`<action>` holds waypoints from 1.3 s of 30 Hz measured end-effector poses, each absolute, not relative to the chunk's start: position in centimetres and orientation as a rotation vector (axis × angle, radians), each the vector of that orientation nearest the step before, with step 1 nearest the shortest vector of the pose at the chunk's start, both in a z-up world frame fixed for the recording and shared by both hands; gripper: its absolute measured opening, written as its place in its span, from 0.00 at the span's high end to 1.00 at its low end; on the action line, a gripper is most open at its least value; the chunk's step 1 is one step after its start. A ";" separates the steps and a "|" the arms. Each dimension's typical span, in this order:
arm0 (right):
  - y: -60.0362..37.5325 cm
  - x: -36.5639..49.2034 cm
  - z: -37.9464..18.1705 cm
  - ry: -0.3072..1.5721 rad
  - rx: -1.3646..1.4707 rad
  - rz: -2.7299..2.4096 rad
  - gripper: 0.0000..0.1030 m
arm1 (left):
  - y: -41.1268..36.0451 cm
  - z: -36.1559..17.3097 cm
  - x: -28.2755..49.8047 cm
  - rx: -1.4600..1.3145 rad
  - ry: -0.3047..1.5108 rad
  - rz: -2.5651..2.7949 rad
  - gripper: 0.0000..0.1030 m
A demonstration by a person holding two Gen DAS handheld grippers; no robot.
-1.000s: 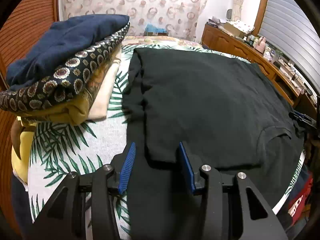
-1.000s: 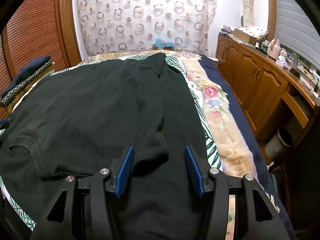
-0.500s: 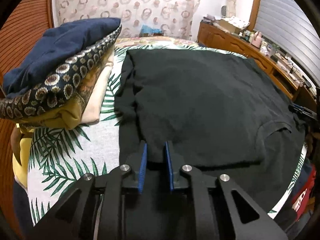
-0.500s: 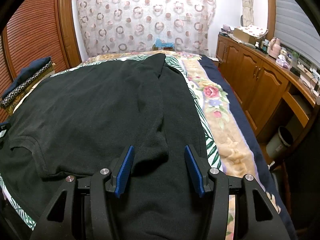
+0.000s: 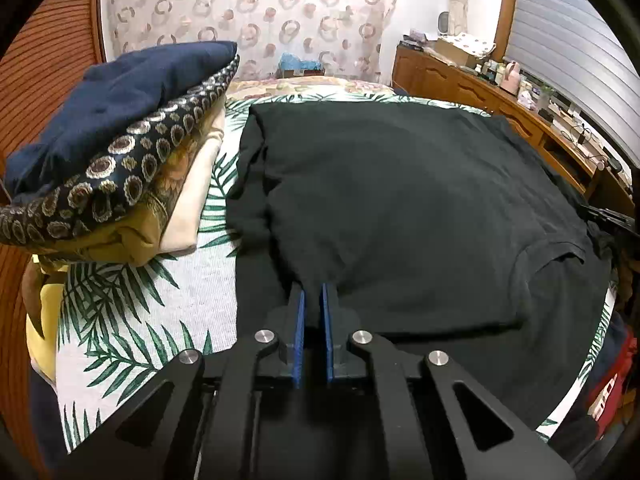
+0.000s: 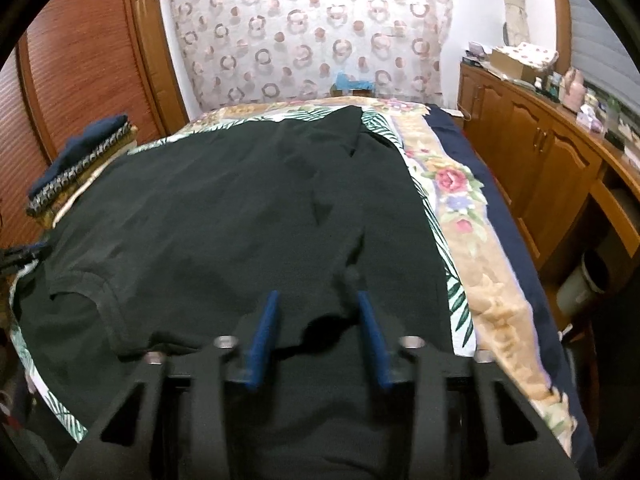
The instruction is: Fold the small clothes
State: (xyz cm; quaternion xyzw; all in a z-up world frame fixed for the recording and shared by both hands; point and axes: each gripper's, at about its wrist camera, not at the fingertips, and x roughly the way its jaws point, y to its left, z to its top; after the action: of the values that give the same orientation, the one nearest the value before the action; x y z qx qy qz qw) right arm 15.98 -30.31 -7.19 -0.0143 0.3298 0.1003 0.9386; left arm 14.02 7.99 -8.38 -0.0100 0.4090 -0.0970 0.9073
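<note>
A black T-shirt (image 5: pixel 400 208) lies spread on the bed with both sides folded inward; it also shows in the right wrist view (image 6: pixel 224 216). My left gripper (image 5: pixel 313 300) is shut on the near edge of the shirt's folded left flap, and the cloth puckers between the blue pads. My right gripper (image 6: pixel 316 304) is partly closed around the near edge of the folded right flap, with a gap still between the blue fingers (image 6: pixel 370 336). The view there is blurred by motion.
A stack of folded clothes (image 5: pixel 120 152) with a navy piece on top sits on the bed's left side, also in the right wrist view (image 6: pixel 80 164). A wooden cabinet (image 6: pixel 540 168) runs along the right of the bed. A waste bin (image 6: pixel 584 280) stands on the floor.
My left gripper closed from wide open onto the shirt's flap edge. My right gripper's fingers have narrowed around the right flap and it has moved forward a little.
</note>
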 end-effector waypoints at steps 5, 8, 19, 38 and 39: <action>-30.4 15.4 -6.1 0.628 -0.050 0.203 0.92 | 7.9 -5.5 12.4 -0.053 0.747 -0.214 0.94; -30.8 14.5 -4.4 0.563 -0.047 0.197 0.93 | 7.8 -3.4 11.2 -0.060 0.687 -0.228 0.94; -32.1 8.5 0.7 0.411 -0.028 0.228 0.93 | 8.2 1.3 7.0 -0.099 0.595 -0.299 0.94; -31.6 10.2 -7.0 0.624 -0.028 0.155 0.83 | 9.9 -7.1 5.5 -0.124 0.798 -0.158 0.56; -31.3 10.1 -6.7 0.614 -0.033 0.144 0.74 | 9.9 -7.1 5.7 -0.125 0.802 -0.156 0.55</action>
State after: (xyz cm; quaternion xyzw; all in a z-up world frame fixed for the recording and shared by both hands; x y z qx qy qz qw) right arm 10.05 -31.32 -6.68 -0.0164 0.3021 0.0710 0.9505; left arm 5.66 9.93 -7.15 -0.0608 0.3895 -0.0758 0.9159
